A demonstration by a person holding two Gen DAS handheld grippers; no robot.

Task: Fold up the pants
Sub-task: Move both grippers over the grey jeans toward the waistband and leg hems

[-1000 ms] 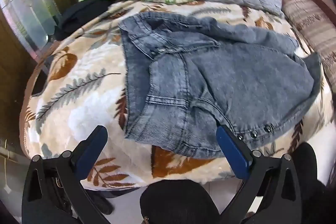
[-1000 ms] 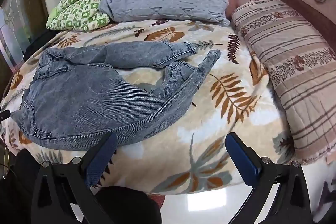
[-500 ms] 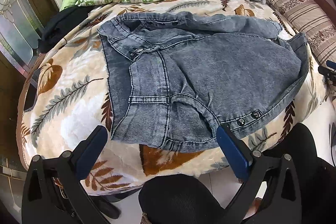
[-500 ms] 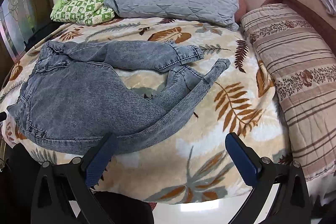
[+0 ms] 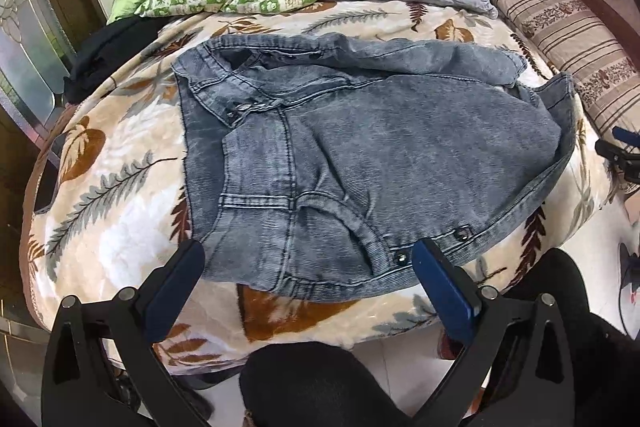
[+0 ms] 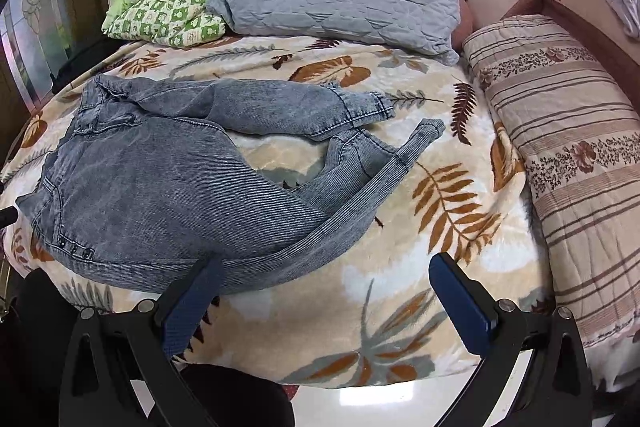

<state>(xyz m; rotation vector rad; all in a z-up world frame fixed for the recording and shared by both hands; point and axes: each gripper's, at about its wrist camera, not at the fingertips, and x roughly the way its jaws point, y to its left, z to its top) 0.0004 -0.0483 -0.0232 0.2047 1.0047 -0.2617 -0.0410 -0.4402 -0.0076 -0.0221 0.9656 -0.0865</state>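
I am hovering both tools spread wide and empty, left gripper [image 5: 308, 267] over the waistband, right gripper [image 6: 324, 279] nearer the legs. The jeans [image 6: 168, 187] are lying rumpled on the leaf-print blanket [image 6: 440, 195]; folding is not begun, so next I should be straightening the twisted legs.

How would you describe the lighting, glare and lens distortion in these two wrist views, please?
Left wrist view: strong fisheye bowing and dark corners; soft even light, the jeans sharp, the left hand-held gripper open. Right wrist view: same curvature; a bright glare patch on the glossy floor below the leaf-print blanket; the right hand-held gripper open; no obvious motion blur.
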